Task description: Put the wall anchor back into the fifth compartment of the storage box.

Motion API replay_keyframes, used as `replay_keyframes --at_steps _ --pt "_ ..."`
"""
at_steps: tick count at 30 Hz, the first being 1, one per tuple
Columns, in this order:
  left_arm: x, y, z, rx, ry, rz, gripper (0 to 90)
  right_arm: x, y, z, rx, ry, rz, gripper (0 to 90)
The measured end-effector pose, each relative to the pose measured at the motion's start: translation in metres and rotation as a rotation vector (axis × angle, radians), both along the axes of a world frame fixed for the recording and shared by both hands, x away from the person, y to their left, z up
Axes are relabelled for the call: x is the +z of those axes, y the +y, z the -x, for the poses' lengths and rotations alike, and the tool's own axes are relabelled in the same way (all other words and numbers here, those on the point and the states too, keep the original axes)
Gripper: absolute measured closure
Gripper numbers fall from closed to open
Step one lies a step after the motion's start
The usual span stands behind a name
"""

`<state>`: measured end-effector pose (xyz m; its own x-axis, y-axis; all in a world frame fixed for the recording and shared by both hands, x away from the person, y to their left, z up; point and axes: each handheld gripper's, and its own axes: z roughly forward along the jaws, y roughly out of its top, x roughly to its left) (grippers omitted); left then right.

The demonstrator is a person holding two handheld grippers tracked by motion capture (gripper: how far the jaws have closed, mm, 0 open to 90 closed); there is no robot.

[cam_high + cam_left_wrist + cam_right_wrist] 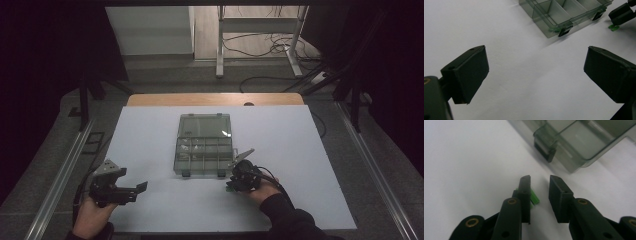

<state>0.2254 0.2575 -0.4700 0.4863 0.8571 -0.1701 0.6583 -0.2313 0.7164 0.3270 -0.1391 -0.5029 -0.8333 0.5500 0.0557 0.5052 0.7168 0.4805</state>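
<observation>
The right gripper (540, 186) is down on the white counter (150, 150), just off the near right corner of the clear compartment box (204, 145), whose lid stands open. A small green piece (533, 196) lies on the counter against the inner face of one of its 2 fingers (525, 192). The other finger stands apart from it with a clear gap, so the piece is between the fingers but not yet pinched; I would call the gripper narrowed, not clamped.

The left gripper (535, 67) waits at the near left of the counter, its fingers spread wide with nothing between them, aimed toward the box.

To do this pick well, I think the right hand should shift slightly so the green piece sits centred in the gap. Pressing from 1 side alone could skid it across the smooth sheet. The fingertips should stay low, touching the counter, since the piece is small and flat. The fingers should close squarely on it before any lift. The black latch (544, 151) of the box is near, so the lift should go straight up before moving over the compartments.
</observation>
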Motion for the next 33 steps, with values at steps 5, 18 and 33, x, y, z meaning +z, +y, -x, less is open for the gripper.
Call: replay_keyframes --at_steps 5,18,33 --pt "0.0 0.0 0.0 0.001 0.002 0.002 6.5 -0.002 0.002 0.002 0.034 0.025 0.003 75.2" --pt "0.0 0.0 0.0 0.003 0.004 0.002 6.5 -0.004 0.006 0.003 0.072 0.01 0.044 83.7" --pt "-0.001 0.001 -0.001 0.006 0.008 0.007 6.5 0.009 0.005 0.005 0.078 -0.018 0.004 84.1"
